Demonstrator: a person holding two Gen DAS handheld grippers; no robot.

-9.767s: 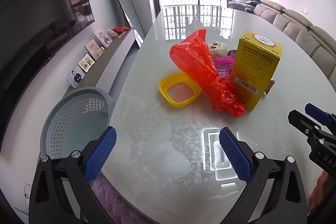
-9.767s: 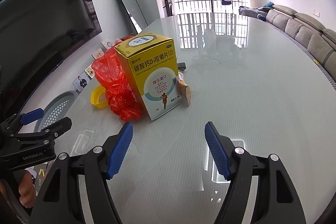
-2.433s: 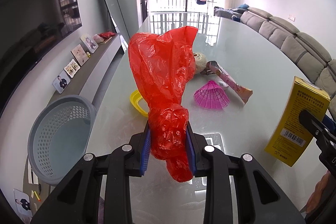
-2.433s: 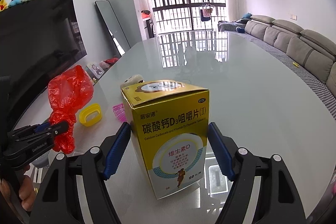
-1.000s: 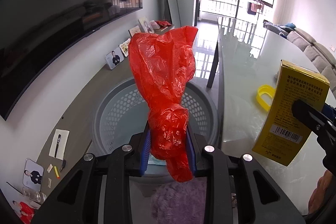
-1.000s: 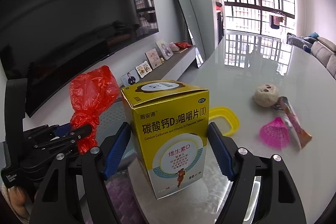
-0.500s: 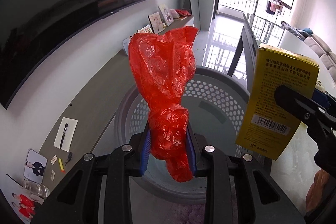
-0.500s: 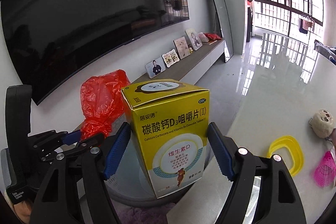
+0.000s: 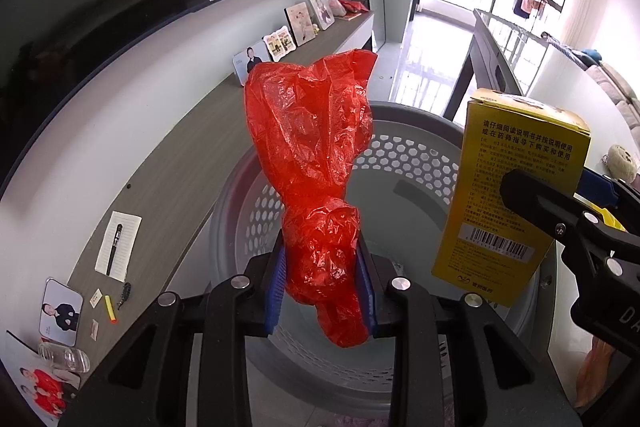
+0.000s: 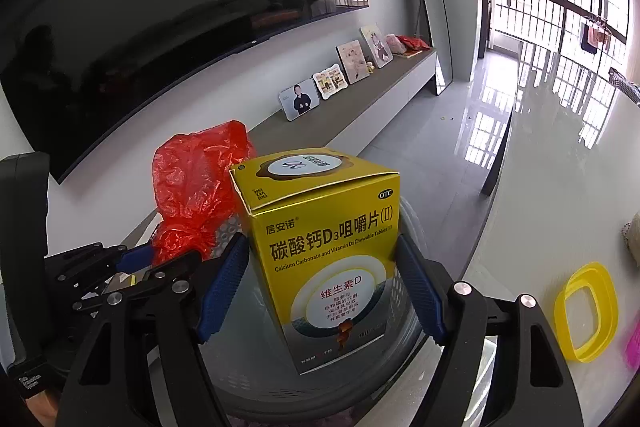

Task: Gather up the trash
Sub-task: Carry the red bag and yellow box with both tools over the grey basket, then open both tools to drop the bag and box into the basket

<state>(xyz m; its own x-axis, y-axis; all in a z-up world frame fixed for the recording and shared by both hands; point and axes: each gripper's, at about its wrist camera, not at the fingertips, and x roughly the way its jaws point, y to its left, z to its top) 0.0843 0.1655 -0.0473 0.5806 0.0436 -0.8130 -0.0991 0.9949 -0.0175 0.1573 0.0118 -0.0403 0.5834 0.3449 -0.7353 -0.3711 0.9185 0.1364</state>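
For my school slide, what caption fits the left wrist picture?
Left gripper holds a red plastic bag above the grey basket.

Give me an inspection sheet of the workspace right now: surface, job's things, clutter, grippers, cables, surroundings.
Surface: glossy white table at right; it bears a yellow ring-shaped dish.
Job's things: red plastic bag and yellow medicine box, both held above the grey perforated basket, which looks empty where visible.
Clutter: a round beige object on the table, a pink item at the frame edge.
Grippers: left gripper clamps the bag, jaws just beginning to open; right gripper shut on the box's sides.
Cables: nothing seen.
Surroundings: dark wall television, grey sideboard with photo frames, notepad and pen, leaning mirror, barred window with hanging laundry.
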